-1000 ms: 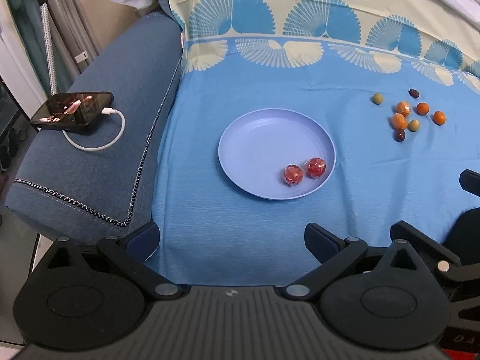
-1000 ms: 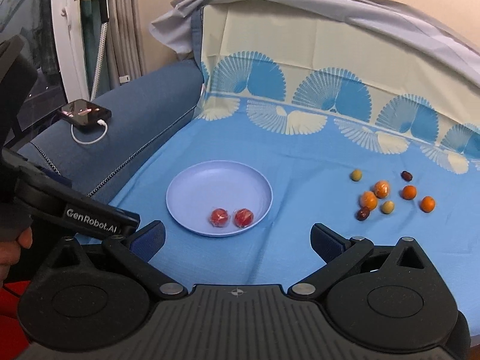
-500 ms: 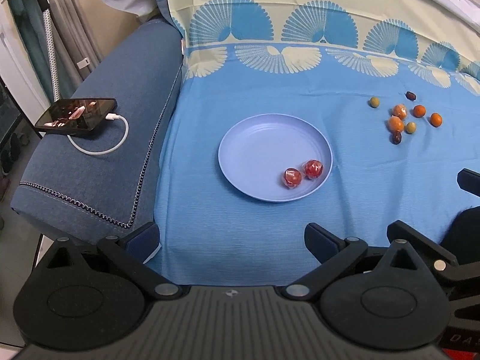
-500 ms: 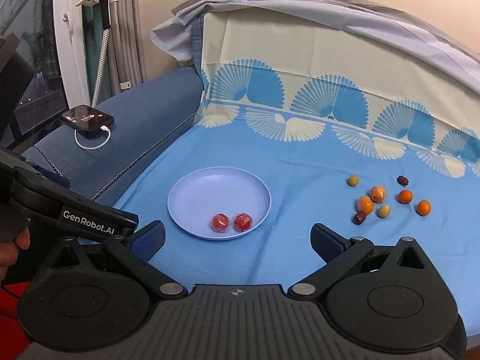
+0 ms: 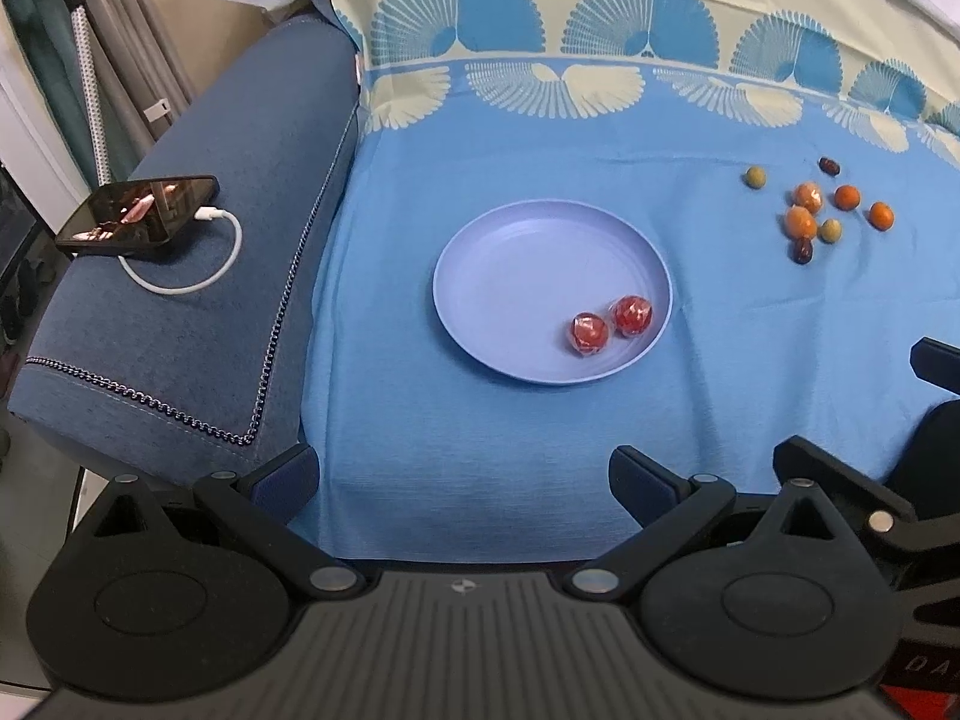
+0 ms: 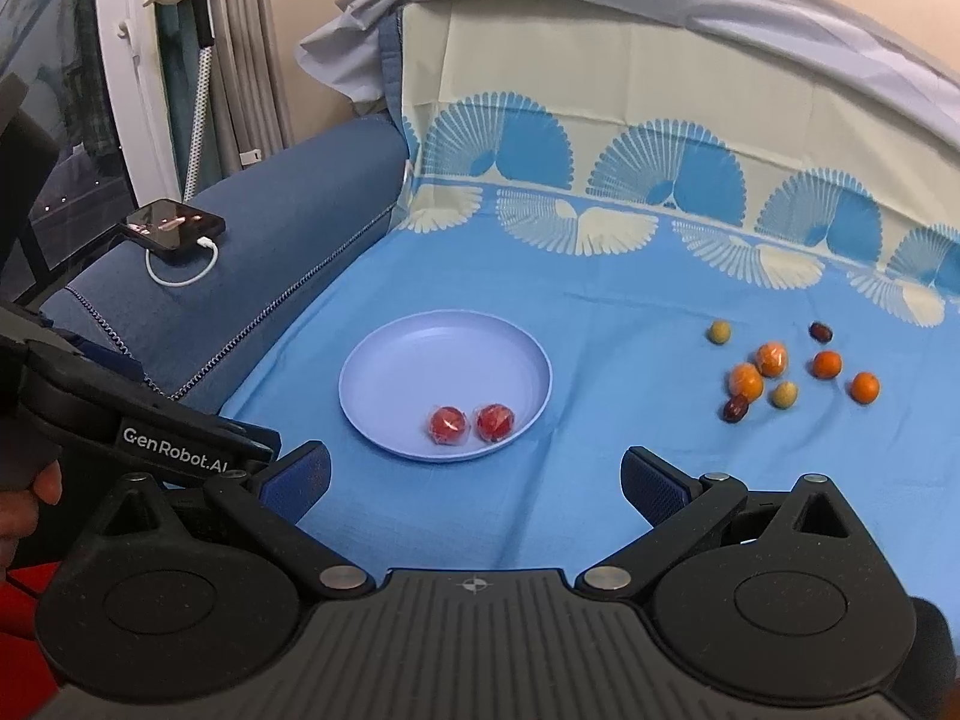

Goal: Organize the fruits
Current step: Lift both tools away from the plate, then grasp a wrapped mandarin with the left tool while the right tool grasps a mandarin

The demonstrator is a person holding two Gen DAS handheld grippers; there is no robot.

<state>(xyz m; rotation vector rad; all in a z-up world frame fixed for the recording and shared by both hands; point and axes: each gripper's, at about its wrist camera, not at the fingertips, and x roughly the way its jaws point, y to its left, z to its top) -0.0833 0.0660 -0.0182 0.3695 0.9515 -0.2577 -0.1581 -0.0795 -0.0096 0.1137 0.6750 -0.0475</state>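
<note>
A lilac plate (image 5: 510,276) (image 6: 420,360) lies on the blue cloth and holds two red wrapped fruits (image 5: 591,331) (image 6: 449,425). To its right lies a loose cluster of small fruits: orange ones (image 5: 801,222) (image 6: 746,380), green ones (image 5: 755,176) (image 6: 719,332) and dark ones (image 5: 803,249) (image 6: 735,408). My left gripper (image 5: 462,477) is open and empty, near the cloth's front edge. My right gripper (image 6: 477,477) is open and empty, in front of the plate.
A blue sofa armrest (image 5: 198,276) (image 6: 288,198) on the left carries a phone (image 5: 139,213) (image 6: 174,225) with a white cable. A patterned cloth back (image 6: 660,138) rises behind. The other gripper's body (image 6: 120,420) shows at the left of the right wrist view.
Both grippers have drawn back a little from the plate and fruits. Nothing on the cloth has moved.
</note>
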